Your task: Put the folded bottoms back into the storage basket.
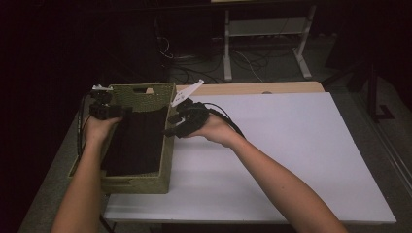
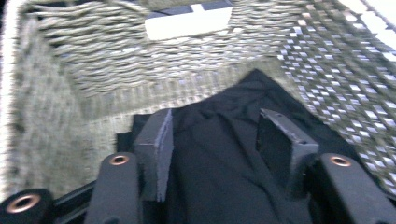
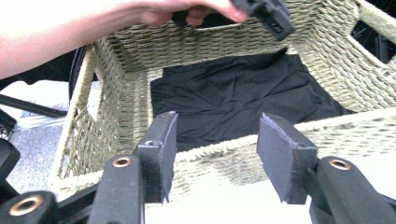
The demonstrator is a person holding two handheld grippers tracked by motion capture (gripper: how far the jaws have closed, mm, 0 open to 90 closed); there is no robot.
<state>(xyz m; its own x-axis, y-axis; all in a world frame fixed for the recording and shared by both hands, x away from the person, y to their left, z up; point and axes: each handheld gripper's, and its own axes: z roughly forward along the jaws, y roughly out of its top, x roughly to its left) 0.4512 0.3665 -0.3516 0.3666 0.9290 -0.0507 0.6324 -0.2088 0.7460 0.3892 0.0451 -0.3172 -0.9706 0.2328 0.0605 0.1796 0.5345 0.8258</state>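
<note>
A black cloth (image 1: 135,143) lies flat in the basket (image 1: 143,92) at the tabletop's left edge, its long axis running front to back. Both the left gripper (image 2: 212,147) and right gripper (image 3: 215,154) gape wide, holding nothing.

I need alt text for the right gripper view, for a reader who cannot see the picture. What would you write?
A black cloth lies on the bottom of a woven basket, seen over its near rim between the open jaws of the right gripper. At the far rim, the person's other hand holds the left gripper above the basket.
</note>
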